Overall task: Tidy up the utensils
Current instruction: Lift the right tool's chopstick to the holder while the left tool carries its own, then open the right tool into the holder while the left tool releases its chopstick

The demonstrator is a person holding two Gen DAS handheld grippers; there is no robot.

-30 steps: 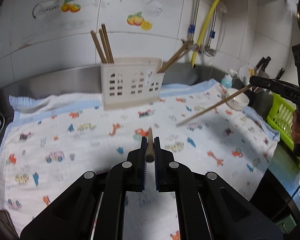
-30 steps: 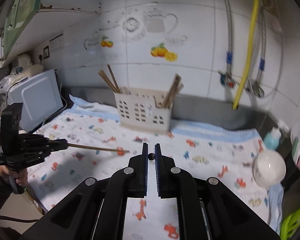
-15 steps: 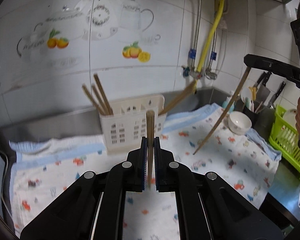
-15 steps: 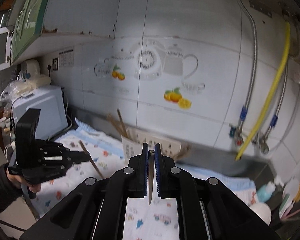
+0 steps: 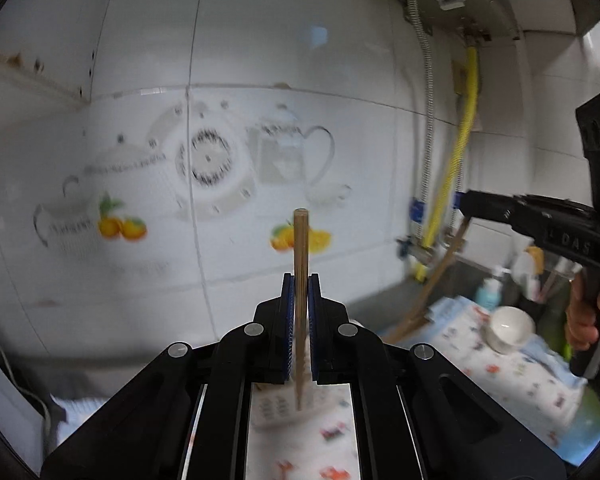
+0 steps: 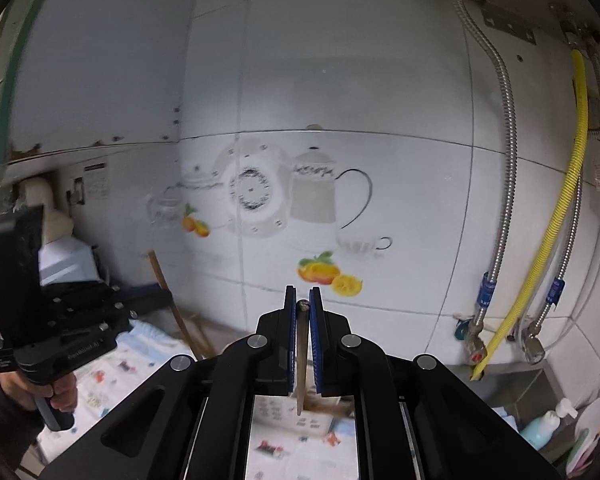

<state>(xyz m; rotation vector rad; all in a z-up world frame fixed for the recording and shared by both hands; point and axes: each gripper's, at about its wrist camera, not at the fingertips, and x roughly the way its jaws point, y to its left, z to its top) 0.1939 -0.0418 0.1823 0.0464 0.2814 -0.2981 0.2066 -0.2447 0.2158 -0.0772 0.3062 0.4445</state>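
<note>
My left gripper (image 5: 300,284) is shut on a wooden chopstick (image 5: 300,252) held upright, its top end well above the fingertips. My right gripper (image 6: 302,298) is shut on another chopstick (image 6: 301,360), also upright, its top just between the fingertips. The white slotted utensil holder (image 6: 288,414) lies low behind the gripper bodies, mostly hidden; it also shows in the left wrist view (image 5: 276,408). The right gripper (image 5: 468,204) appears at the right of the left wrist view with its chopstick (image 5: 440,276) hanging down. The left gripper (image 6: 156,296) appears at the left of the right wrist view.
A patterned cloth (image 5: 508,368) covers the counter. A white bowl (image 5: 508,328) and a soap bottle (image 5: 488,292) stand at the right. A yellow hose (image 6: 556,216) and metal pipes (image 6: 504,128) run down the tiled wall. A white appliance (image 6: 68,256) stands at the far left.
Both grippers have risen and tilted up toward the wall, turning their chopsticks from slanted to upright. The holder has dropped to the bottom of both views.
</note>
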